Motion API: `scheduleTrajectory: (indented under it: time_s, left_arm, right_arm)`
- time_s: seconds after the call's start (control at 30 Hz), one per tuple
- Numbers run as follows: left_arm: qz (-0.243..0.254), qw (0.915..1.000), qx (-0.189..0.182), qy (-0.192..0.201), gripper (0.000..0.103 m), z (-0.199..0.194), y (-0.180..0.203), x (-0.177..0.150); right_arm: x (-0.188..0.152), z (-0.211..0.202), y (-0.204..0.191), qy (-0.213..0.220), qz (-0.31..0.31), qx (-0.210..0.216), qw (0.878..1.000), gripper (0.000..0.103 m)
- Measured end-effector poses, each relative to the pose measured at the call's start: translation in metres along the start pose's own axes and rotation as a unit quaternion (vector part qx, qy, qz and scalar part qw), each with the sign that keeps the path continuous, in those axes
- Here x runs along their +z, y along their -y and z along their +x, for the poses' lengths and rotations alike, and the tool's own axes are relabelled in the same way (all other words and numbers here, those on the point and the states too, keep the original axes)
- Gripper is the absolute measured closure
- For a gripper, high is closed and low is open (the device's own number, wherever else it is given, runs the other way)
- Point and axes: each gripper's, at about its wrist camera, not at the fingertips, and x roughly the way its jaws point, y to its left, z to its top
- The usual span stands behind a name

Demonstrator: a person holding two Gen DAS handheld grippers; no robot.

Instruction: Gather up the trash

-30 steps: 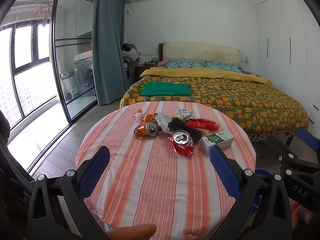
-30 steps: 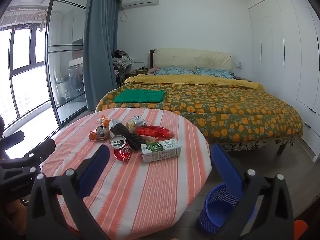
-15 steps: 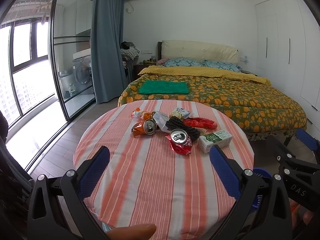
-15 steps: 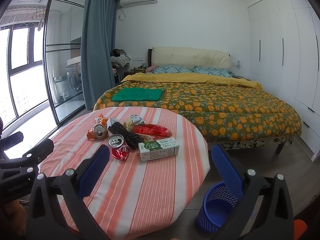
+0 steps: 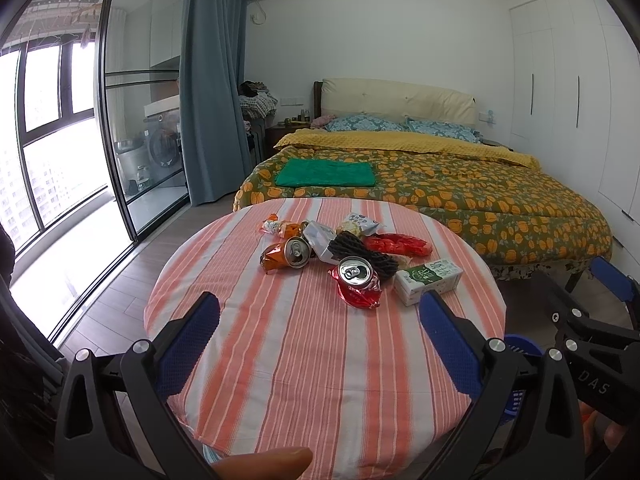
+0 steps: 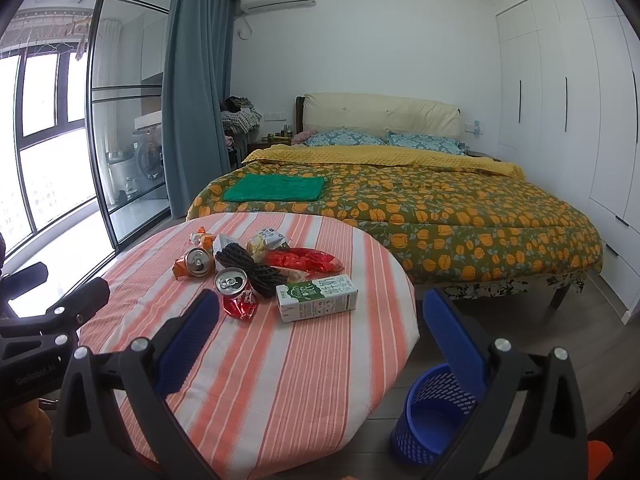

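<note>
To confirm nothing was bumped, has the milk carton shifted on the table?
No; the milk carton keeps its place against the striped tablecloth and the crushed red can.

Crushed red can point(image 5: 357, 281), orange can point(image 5: 286, 254), white-green carton point(image 5: 428, 282), wrappers point(image 5: 396, 244) heaped mid-table; blue mesh bin point(image 6: 434, 412) on floor

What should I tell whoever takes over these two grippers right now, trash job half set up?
Left gripper: open, empty, held short of the pile.
Right gripper: open, empty, also back from the table.
Trash sits clustered on the striped cloth: red crushed can, orange crushed can, milk carton, black foam net, red wrapper, snack packets.
Blue basket stands on the floor right of the table, looks empty.
Done: nothing visibly. Left: every piece.
</note>
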Motion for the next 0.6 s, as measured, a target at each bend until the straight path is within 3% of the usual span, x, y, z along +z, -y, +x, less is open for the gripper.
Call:
scheduleTrajectory:
  time_s: [0.6]
  left_arm:
    - [0.000, 1.0000, -0.001, -0.002, 0.004, 0.0019, 0.0002, 0.0012]
  right_arm:
    - [0.0000, 0.0008, 0.0040, 0.002, 0.000, 0.000, 1.000, 0.005]
